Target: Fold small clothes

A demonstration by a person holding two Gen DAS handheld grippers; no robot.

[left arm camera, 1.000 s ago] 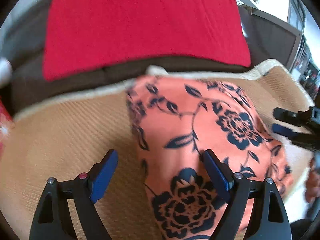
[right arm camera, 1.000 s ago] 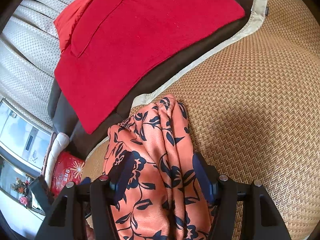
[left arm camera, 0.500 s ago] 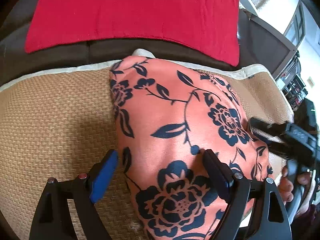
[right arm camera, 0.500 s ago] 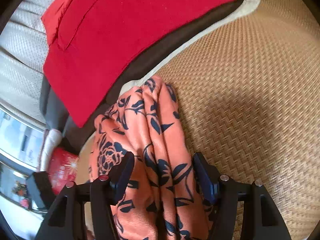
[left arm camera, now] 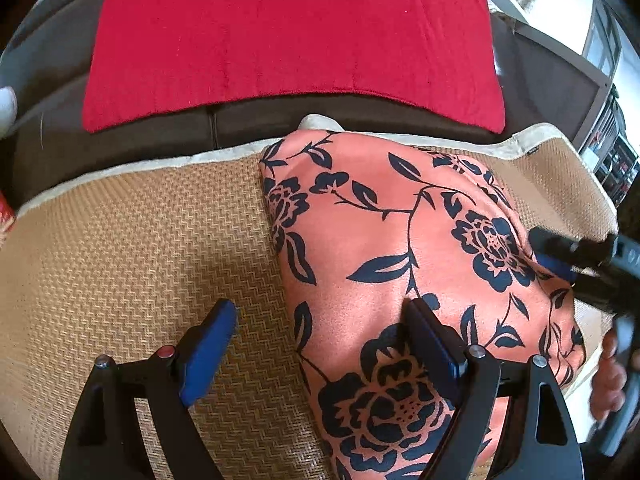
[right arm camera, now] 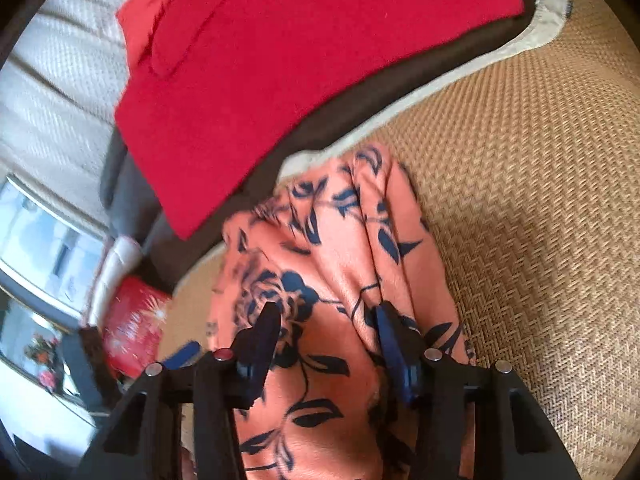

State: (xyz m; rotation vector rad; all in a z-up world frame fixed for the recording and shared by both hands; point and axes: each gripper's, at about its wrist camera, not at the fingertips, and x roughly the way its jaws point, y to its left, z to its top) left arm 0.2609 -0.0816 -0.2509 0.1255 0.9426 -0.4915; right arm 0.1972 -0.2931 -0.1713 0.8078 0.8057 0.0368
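An orange garment with a dark blue flower print (left arm camera: 400, 248) lies bunched on a woven straw mat (left arm camera: 140, 248). It also shows in the right wrist view (right arm camera: 332, 264), in long folds. My left gripper (left arm camera: 316, 340) is open and straddles the garment's near left edge, right finger on the cloth, left finger over the mat. My right gripper (right arm camera: 328, 336) is open, narrower than before, with both fingers over the garment. The right gripper also shows at the garment's right side in the left wrist view (left arm camera: 560, 260).
A red cloth (left arm camera: 288, 36) lies flat on the dark brown sofa seat (left arm camera: 152, 132) beyond the mat. A red patterned packet (right arm camera: 132, 328) and a window are at the left in the right wrist view. A hand (left arm camera: 608, 376) holds the right gripper.
The right gripper's jaws have narrowed over the garment and it has tilted, blurring its view. The left gripper has stayed open and shifted a little over the garment's near edge.
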